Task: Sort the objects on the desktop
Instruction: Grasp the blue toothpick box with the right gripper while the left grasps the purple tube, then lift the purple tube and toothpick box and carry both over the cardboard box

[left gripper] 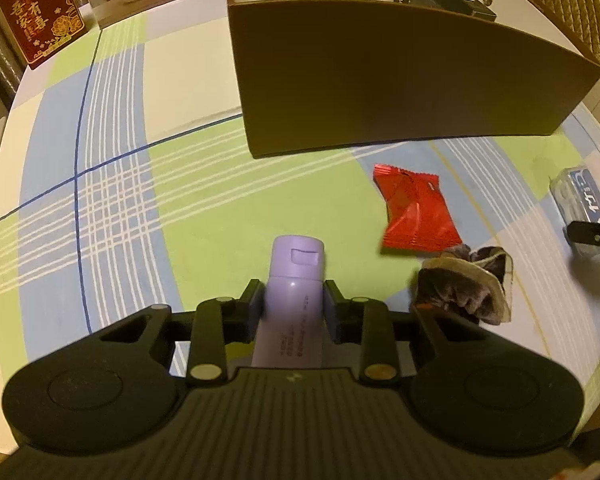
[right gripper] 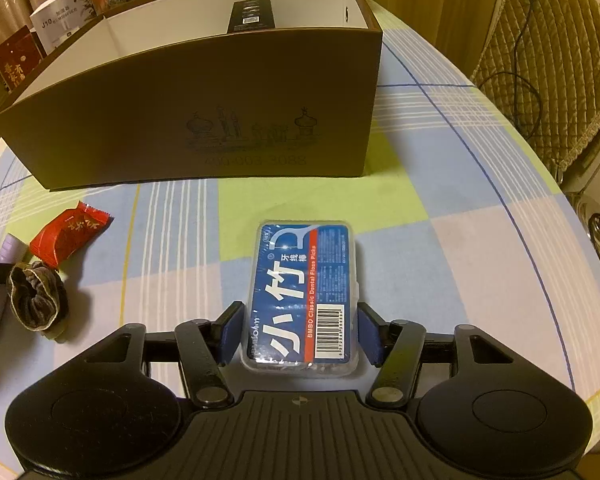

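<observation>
- Round table under a checked blue, green and cream tablecloth (left gripper: 112, 152); an open brown cardboard box (left gripper: 400, 80) stands toward its far edge.
- Left gripper (left gripper: 292, 304): jaws narrow, pads pressing a smooth lilac plastic tube (left gripper: 296, 276).
- On the cloth between the grippers, unsorted: a crinkled red foil packet (left gripper: 416, 212) and a dark velvety scrunchie (left gripper: 464, 288), just touching.
- Right gripper (right gripper: 300, 332): jaws half-wide, flanking a clear hard case of floss picks with a blue label (right gripper: 304, 292); contact looks likely.
- Box already holds a black carton (right gripper: 252, 14); judged partway done.
</observation>
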